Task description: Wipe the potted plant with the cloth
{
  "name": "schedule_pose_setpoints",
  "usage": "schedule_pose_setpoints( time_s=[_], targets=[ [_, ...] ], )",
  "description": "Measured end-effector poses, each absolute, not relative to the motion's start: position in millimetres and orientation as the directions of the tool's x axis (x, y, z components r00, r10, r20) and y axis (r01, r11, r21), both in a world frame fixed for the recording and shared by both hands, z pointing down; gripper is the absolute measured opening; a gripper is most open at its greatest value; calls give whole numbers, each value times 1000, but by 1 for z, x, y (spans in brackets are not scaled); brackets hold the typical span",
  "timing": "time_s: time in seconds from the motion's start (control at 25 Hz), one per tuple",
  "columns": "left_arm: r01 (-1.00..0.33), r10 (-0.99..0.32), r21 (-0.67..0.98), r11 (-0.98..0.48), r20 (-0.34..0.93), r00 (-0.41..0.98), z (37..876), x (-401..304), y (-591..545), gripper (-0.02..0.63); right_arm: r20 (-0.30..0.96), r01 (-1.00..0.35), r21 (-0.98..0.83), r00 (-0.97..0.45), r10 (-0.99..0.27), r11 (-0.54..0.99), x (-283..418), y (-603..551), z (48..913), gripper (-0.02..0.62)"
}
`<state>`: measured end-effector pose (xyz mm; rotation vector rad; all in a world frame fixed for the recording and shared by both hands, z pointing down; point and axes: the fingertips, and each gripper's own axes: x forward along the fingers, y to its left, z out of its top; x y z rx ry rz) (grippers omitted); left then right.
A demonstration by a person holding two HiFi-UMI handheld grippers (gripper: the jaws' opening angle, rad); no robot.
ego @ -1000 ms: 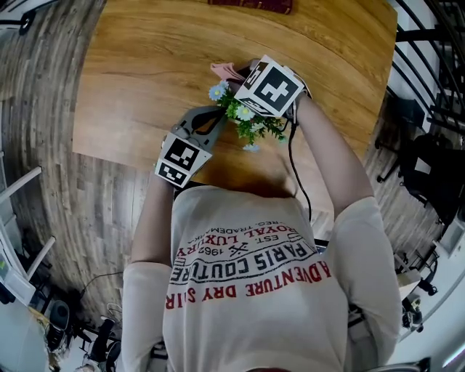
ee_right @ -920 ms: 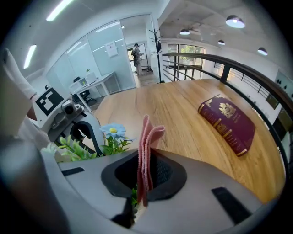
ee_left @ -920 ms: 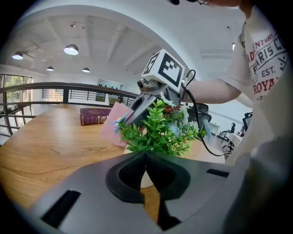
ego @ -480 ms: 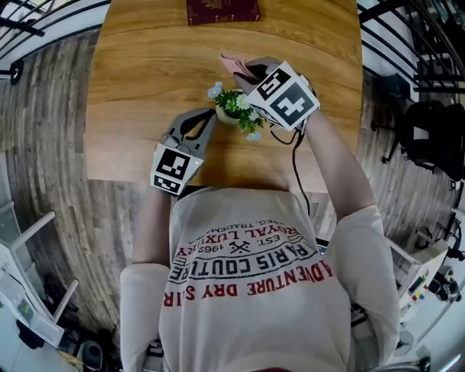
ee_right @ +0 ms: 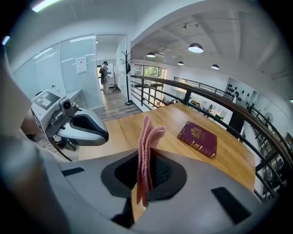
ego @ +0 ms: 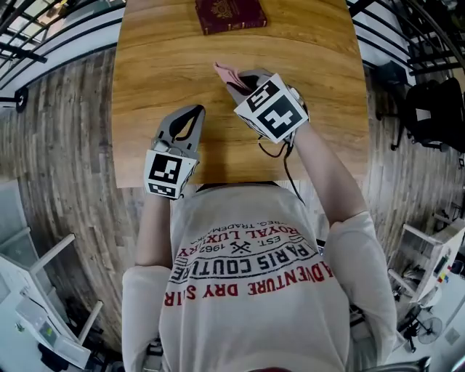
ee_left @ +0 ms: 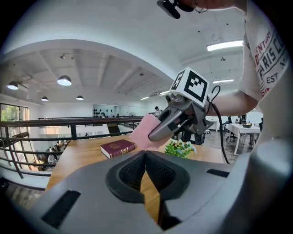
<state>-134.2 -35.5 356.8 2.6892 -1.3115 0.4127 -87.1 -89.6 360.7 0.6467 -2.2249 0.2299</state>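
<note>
- Potted plant (ee_left: 180,149) is seen only in the left gripper view. Its green sprigs and small pale flowers stand on the table (ego: 145,80) just below the right gripper (ee_right: 146,176). The pot is hidden behind the left gripper's own body, and in the head view the plant is covered by the right gripper's marker cube.
- A folded pink cloth (ee_right: 145,146) is pinched upright between the right gripper's jaws, so the means of wiping is judged to be in hand.
- The cloth is held above and to one side of the foliage, apart from it. No contact with leaf or pot is shown, so no wiping is under way at this moment.
- Whether any leaves have been wiped cannot be told from the look of the plant. A pass with the cloth brought down onto the foliage is judged to be what is left.
- The left gripper (ee_left: 145,160) is clenched with nothing between its jaws and is held over the near part of the table, beside the right one. The plant is not steadied by it.
- The surface is a warm-toned wooden table with visible grain. A dark red book (ego: 230,14) with a gold emblem lies flat near the far edge, well apart from the plant.
- Grey plank floor (ego: 65,145) is seen around the table, and a black railing (ee_right: 219,98) runs behind it. Round ceiling lamps (ee_right: 195,47) and a glass partition (ee_right: 68,68) are also seen, with a person standing far off beyond the glass.
</note>
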Motion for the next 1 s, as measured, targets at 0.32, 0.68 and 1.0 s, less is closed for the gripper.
schedule_pose_setpoints(
  time_s=[0.32,0.68,1.0],
  targets=[
    [-795,-741,30,-606,343,577,382,-194,-9,17,742,-632,-18,-528,-413,775,-132,-49,415,35],
    [-771,-690,88,-631,392,609,415,-199,9,17,748,-821,2,-379,-546,571,-95,-51,482,35],
    [-757,-659,108,-645,422,622,432,-194,19,17,720,-949,-27,-236,-653,313,-51,-63,512,35]
  ],
)
